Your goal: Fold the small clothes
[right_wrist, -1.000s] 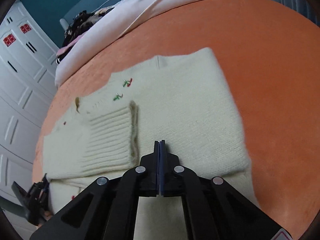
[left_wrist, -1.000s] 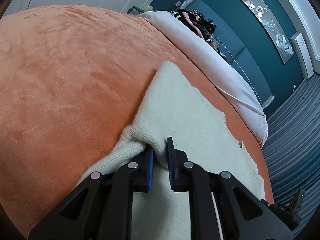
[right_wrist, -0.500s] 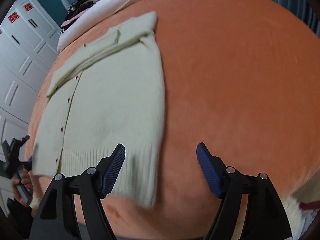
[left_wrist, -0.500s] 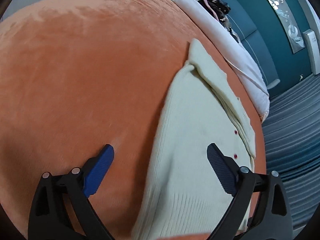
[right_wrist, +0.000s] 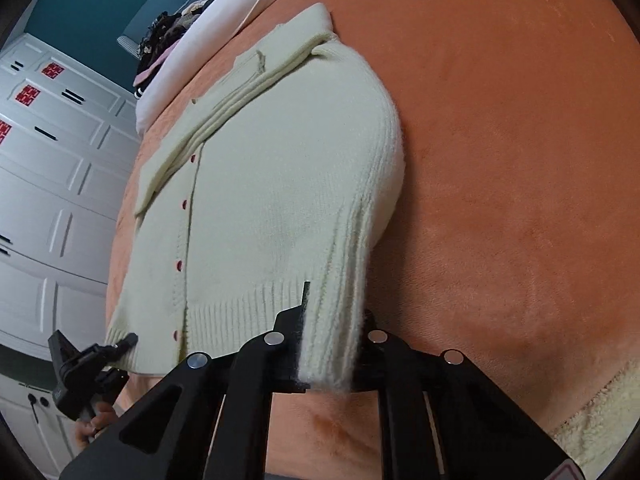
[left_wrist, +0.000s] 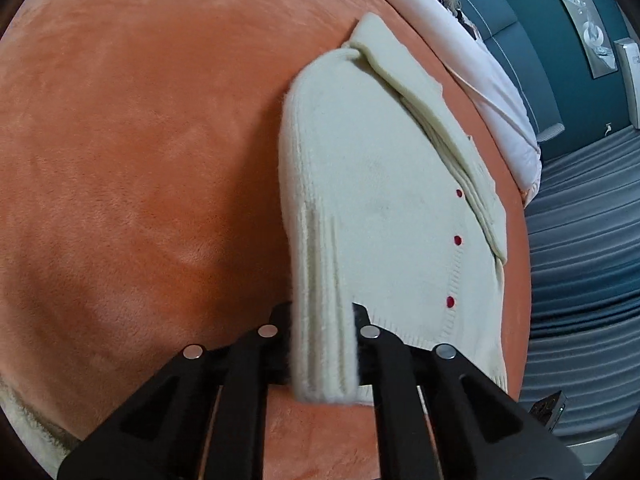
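A cream knitted cardigan (left_wrist: pixel 380 200) with small red buttons lies flat on the orange blanket (left_wrist: pixel 140 140), collar at the far end. My left gripper (left_wrist: pixel 322 320) is shut on the ribbed left side edge near the hem, and the knit bulges out between its jaws. In the right wrist view the cardigan (right_wrist: pixel 272 184) has its right side edge near the hem between the jaws of my right gripper (right_wrist: pixel 334 312), which are closing with the pads pressing the knit. The left gripper (right_wrist: pixel 80 364) shows at the lower left there, held by a hand (right_wrist: pixel 90 428).
A white duvet (left_wrist: pixel 500 92) and a heap of dark clothes (right_wrist: pixel 168 32) lie beyond the cardigan. White wardrobe doors (right_wrist: pixel 48 160) stand to the left, grey ribbed flooring (left_wrist: pixel 580 280) to the right. Cream fleece (right_wrist: pixel 600 412) shows at the blanket's near edge.
Half a second ago both grippers hung wide open over the hem. Each has now come down and closed on a side edge of the cardigan.
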`<action>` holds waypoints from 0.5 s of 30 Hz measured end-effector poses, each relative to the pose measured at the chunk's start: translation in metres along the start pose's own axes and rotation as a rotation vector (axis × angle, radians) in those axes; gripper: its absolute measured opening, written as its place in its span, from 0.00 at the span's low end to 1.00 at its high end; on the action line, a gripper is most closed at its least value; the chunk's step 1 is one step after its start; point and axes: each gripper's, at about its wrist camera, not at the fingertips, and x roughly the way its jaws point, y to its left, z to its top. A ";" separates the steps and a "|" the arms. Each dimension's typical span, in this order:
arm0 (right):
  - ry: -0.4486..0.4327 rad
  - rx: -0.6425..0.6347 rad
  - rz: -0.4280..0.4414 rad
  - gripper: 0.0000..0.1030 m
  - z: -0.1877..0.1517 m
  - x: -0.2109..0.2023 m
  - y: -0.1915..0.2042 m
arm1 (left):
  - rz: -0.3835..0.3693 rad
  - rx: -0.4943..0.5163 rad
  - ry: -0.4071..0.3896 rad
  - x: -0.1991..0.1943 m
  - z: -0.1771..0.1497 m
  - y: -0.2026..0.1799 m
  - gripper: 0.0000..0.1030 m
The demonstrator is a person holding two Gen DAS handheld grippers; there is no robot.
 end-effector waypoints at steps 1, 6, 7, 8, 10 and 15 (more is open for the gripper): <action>-0.029 -0.010 0.015 0.09 0.000 -0.010 0.003 | -0.013 -0.001 -0.008 -0.008 -0.001 -0.001 0.07; -0.089 -0.082 0.082 0.07 0.005 -0.058 0.016 | -0.027 0.081 -0.048 -0.052 -0.016 -0.017 0.06; -0.082 -0.097 0.086 0.07 0.004 -0.064 0.017 | -0.020 0.107 -0.046 -0.061 -0.021 -0.019 0.06; -0.069 -0.111 0.088 0.07 0.000 -0.070 0.018 | -0.018 0.122 -0.042 -0.070 -0.026 -0.018 0.06; -0.036 -0.160 0.072 0.07 -0.013 -0.081 0.019 | -0.010 0.147 -0.022 -0.085 -0.040 -0.015 0.06; 0.110 -0.246 -0.001 0.07 -0.073 -0.102 0.001 | 0.017 0.156 0.088 -0.110 -0.100 0.016 0.06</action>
